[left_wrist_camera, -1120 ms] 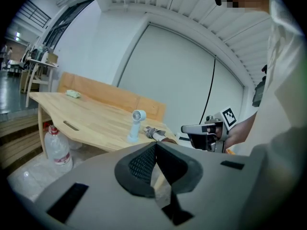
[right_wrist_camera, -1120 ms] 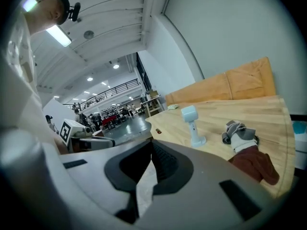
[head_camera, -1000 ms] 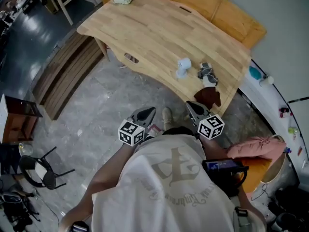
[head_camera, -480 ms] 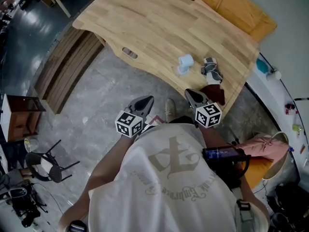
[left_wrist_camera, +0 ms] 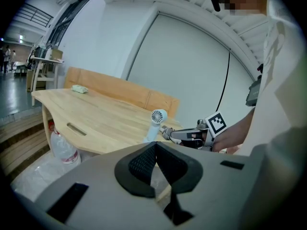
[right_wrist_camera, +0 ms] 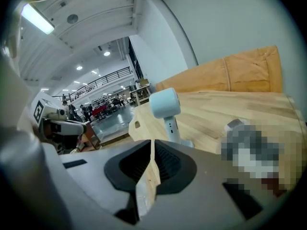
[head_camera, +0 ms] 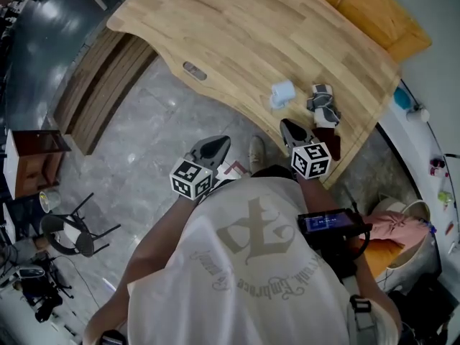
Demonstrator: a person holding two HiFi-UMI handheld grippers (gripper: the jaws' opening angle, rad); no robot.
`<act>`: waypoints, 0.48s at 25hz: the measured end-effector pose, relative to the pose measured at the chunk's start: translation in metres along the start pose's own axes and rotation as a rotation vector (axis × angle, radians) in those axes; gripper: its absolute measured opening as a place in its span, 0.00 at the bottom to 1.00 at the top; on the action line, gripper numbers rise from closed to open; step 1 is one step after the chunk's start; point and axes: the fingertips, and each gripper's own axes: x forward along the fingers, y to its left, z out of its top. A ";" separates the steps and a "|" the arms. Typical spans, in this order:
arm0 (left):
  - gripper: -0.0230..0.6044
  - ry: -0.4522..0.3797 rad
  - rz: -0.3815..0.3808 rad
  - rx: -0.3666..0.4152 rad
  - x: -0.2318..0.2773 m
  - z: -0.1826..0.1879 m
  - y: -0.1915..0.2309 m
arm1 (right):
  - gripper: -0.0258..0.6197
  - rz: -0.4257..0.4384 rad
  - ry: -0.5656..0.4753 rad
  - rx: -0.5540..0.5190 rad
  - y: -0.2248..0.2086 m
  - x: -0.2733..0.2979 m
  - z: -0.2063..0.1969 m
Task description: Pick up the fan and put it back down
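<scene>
The small pale-blue fan [head_camera: 282, 94] stands upright on the wooden table [head_camera: 237, 34], near its front edge. It also shows in the left gripper view as the fan [left_wrist_camera: 156, 120] and in the right gripper view as the fan [right_wrist_camera: 166, 107], straight ahead. My left gripper [head_camera: 215, 144] hangs over the floor in front of the table, shut and empty. My right gripper [head_camera: 289, 126] is at the table's front edge, a short way below the fan in the head view, shut with nothing in it. The left gripper view also shows the right gripper [left_wrist_camera: 169, 132].
A grey-and-white object [head_camera: 323, 103] and a dark red thing [head_camera: 328, 136] lie right of the fan. A water bottle [left_wrist_camera: 62, 147] sits under the table. A black chair [head_camera: 68, 236], a small wooden cabinet [head_camera: 32, 160] and a wooden slat platform [head_camera: 100, 92] stand to the left.
Both grippers have moved forward toward the table, the right one reaching its front edge near the fan. Both stayed shut. The fan has not moved.
</scene>
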 end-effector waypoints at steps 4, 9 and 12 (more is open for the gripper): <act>0.05 0.006 0.017 -0.001 0.004 0.003 0.011 | 0.07 -0.010 0.010 -0.004 -0.007 0.015 0.002; 0.05 -0.007 0.063 -0.014 0.000 0.012 0.029 | 0.24 -0.047 0.035 -0.004 -0.019 0.035 0.002; 0.05 -0.006 0.090 -0.030 -0.004 0.011 0.037 | 0.28 -0.081 0.039 -0.002 -0.032 0.049 0.006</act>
